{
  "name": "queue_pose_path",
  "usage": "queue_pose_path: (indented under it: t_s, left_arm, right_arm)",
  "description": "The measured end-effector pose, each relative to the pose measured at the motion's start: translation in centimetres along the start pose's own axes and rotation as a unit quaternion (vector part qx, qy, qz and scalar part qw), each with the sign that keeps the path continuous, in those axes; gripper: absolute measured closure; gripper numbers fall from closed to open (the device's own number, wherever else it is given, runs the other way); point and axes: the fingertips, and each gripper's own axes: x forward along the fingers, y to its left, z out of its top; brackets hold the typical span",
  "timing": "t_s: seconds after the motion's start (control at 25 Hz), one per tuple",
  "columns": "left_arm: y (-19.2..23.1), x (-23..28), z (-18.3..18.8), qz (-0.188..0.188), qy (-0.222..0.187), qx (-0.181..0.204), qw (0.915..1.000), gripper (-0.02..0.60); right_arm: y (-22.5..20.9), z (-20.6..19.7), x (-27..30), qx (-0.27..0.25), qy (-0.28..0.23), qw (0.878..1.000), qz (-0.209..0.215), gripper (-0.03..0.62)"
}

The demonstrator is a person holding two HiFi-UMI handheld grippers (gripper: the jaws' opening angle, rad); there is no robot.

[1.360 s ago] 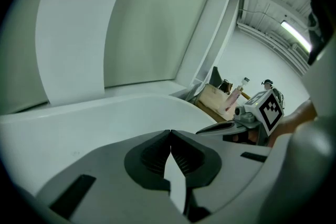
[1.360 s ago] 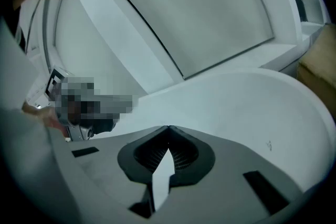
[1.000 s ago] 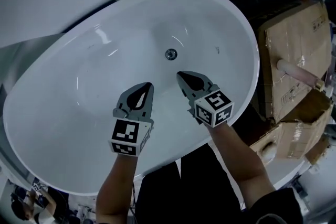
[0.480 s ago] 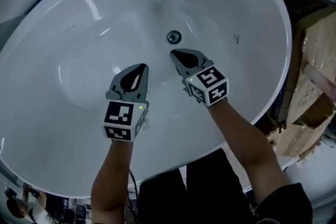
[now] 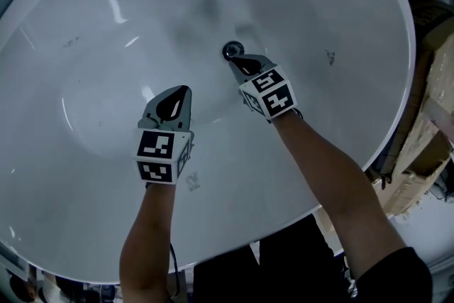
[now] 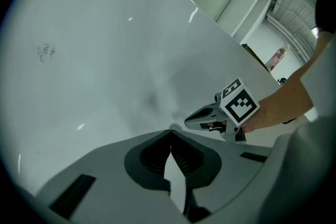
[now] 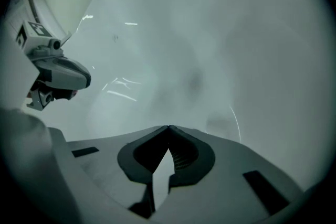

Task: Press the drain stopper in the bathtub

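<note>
The round metal drain stopper sits in the floor of the white bathtub. My right gripper is shut with nothing in it. Its tip lies right at the stopper's near edge; I cannot tell whether they touch. My left gripper is shut and empty, further back and to the left over the tub floor. In the left gripper view the shut jaws point at the stopper, with the right gripper just beyond it. The right gripper view shows its shut jaws against the tub wall, with the stopper hidden.
The tub's rim curves down the right side, with cardboard boxes stacked just outside it. A small dark mark sits on the tub wall right of the drain. The left gripper's body shows at the left of the right gripper view.
Both grippers have gone deeper into the tub. The right gripper's tip has closed the gap to the stopper; the left one trails behind. Both stayed shut.
</note>
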Motion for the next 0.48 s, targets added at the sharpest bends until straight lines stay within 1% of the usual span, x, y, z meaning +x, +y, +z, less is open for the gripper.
queue_pose_path:
  t_s: [0.2,0.36,0.48]
  left_arm:
    - [1.7,1.4,-1.3,0.003,0.008,-0.007,0.9999,0.566]
    - [2.4,1.8,-2.5,0.002,0.012,-0.017,0.9998,0.566]
    - [2.7,2.2,-3.0,-0.001,0.015,-0.019,0.9997,0.567]
  right_arm:
    - [-2.0,-2.7,2.9,-0.037,0.060,0.997,-0.029,0.580]
    - [-2.8,-4.5,5.0,-0.065,0.091,0.993,-0.040,0.580]
    - [-4.4,-4.8,6.4,-0.089,0.106,0.989,-0.060,0.580]
